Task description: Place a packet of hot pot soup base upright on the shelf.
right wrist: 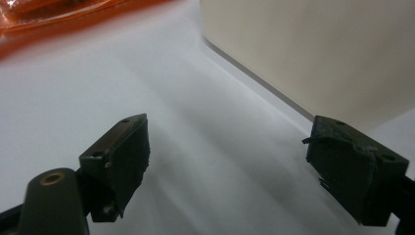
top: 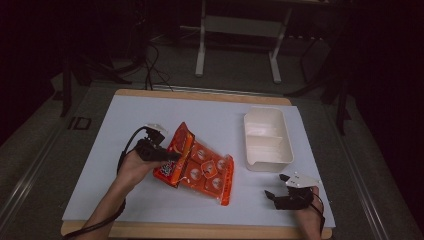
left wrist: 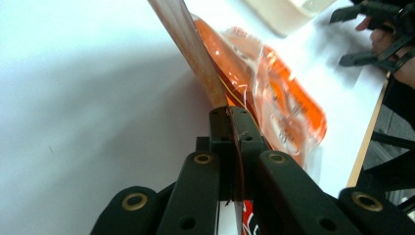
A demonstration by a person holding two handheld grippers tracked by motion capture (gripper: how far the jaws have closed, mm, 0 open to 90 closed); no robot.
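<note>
On the white tabletop (top: 125,130), left of centre, lies an orange snack pack (top: 202,167) w/ a clear front; round wrapped pieces show through it in rows. Left gripper (top: 159,151) is clamped on the pack's near-left edge, jaws pressed together w/ the film pinched between them, seen close up in the left gripper view at (left wrist: 234,128). That corner of the pack (left wrist: 274,88) is lifted, top flap standing up off the surface, rest still lying flat. A dark red logo patch sits by the gripped end, w/ white lettering, but too blurred to read; no brand legible. Person's left hand (top: 131,169) holds the gripper, cable trailing back along the forearm.

Right of the pack, apart from it, stands a cream plastic container (top: 267,138), rectangular, w/ an inner divider, nothing visible inside. Right gripper (top: 274,196) rests near the tabletop's front-right edge, just below the container, jaws spread wide apart, holding nothing; in the right gripper view (right wrist: 227,166) the container's wall (right wrist: 313,49) is close ahead. Floor behind is dark, w/ a white stand frame (top: 240,35).
</note>
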